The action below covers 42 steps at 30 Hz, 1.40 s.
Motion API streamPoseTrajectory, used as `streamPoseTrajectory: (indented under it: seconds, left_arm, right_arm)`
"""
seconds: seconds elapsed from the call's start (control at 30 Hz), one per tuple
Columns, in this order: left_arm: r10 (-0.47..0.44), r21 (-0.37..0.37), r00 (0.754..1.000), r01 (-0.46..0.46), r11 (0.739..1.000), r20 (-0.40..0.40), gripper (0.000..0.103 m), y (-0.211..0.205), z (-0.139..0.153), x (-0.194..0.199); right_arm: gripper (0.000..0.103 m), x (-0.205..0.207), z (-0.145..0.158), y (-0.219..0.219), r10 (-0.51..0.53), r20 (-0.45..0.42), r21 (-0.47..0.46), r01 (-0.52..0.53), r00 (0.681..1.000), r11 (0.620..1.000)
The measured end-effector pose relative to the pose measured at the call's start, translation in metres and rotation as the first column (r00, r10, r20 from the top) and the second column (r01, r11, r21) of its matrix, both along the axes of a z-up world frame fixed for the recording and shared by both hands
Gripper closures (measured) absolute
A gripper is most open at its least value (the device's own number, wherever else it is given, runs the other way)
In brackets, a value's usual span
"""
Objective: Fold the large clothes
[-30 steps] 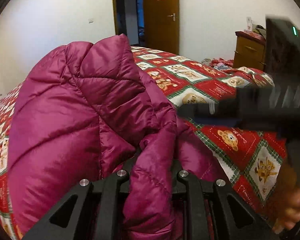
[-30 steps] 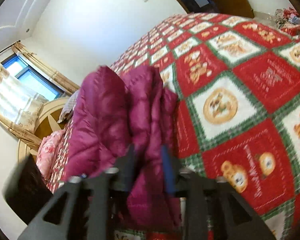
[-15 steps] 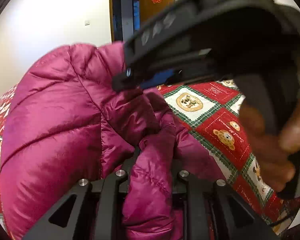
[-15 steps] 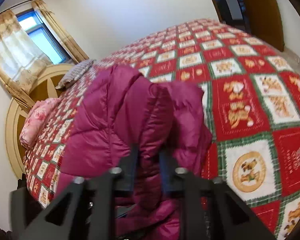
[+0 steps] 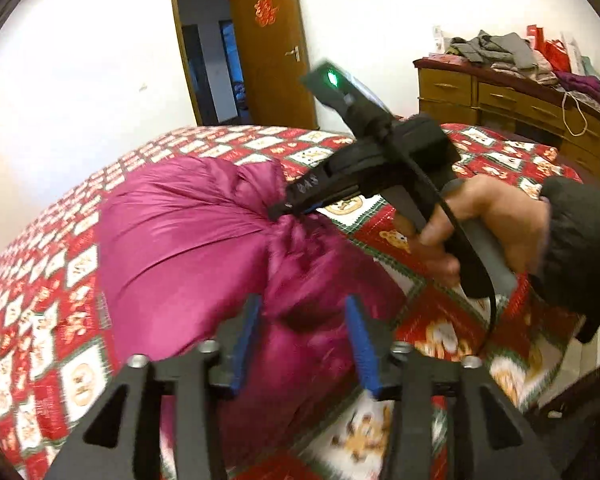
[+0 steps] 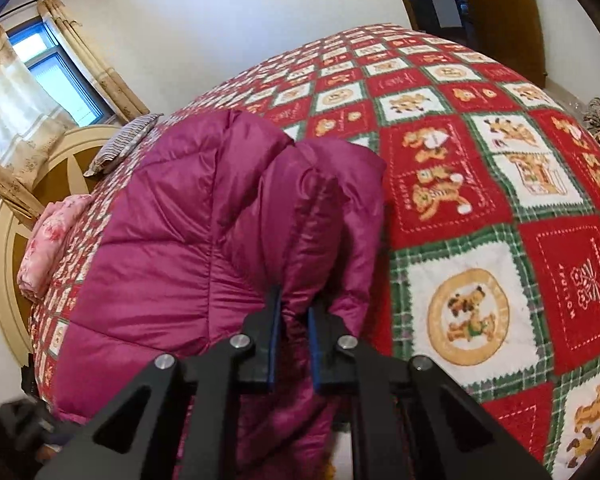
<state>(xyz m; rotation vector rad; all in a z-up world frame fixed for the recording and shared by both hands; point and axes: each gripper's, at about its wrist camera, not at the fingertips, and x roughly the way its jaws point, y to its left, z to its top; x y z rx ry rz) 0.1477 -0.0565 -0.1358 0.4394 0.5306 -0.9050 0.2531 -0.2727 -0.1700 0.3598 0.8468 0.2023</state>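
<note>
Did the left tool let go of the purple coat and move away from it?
Yes. The left tool has just been opening and has let the coat go; its pads no longer press it. It backed off, so more quilt and door show.

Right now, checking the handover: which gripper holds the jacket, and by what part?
The right gripper pinches a bunched fold of the magenta down jacket. The left gripper, just opening, holds nothing.

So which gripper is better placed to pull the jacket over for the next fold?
Right. The right gripper is shut on a pinch of the jacket and could probably drag it now. The left gripper has just been opening, pads clear of the fabric, so it must regrip.
</note>
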Motion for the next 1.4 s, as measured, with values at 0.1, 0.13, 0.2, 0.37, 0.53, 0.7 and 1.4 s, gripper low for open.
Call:
streamPoseTrajectory:
  seconds: [0.1, 0.13, 0.2, 0.37, 0.53, 0.7, 1.4]
  left_arm:
    - [-0.026, -0.043, 0.999, 0.024, 0.999, -0.035, 0.05, 0.022, 0.007, 0.005]
    - [-0.031, -0.063, 0.998, 0.027, 0.998, -0.054, 0.05, 0.027, 0.01, 0.009]
    - [-0.012, -0.117, 0.997, 0.003, 0.993, -0.075, 0.05, 0.044, 0.023, 0.021]
    - [0.215, -0.229, 0.961, -0.253, 0.94, -0.175, 0.041, 0.05, 0.056, 0.102]
    - [0.443, -0.082, 0.857, -0.477, 0.875, -0.261, 0.041, -0.003, 0.044, 0.189]
    - [0.54, 0.028, 0.812, -0.548, 0.836, -0.222, 0.041, -0.036, 0.006, 0.205]
    - [0.65, 0.046, 0.75, -0.65, 0.758, -0.12, 0.014, -0.02, -0.046, 0.205]
  right_arm:
    - [0.091, -0.002, -0.006, -0.006, -0.003, -0.005, 0.019, 0.003, 1.0, 1.0]
    - [0.091, -0.003, -0.008, -0.008, -0.005, -0.006, 0.023, 0.005, 1.0, 1.0]
    - [0.091, -0.007, -0.011, -0.011, -0.01, -0.007, 0.026, 0.01, 1.0, 1.0]
    - [0.091, -0.016, -0.015, -0.015, -0.028, -0.005, 0.023, 0.028, 1.0, 0.999]
    - [0.09, -0.014, -0.016, -0.013, -0.046, -0.006, 0.031, 0.046, 0.999, 0.998]
    - [0.088, -0.013, -0.013, -0.007, -0.027, 0.004, -0.009, 0.027, 1.0, 1.0]
    - [0.081, -0.001, 0.015, -0.015, -0.006, -0.002, -0.019, 0.006, 1.0, 1.0]
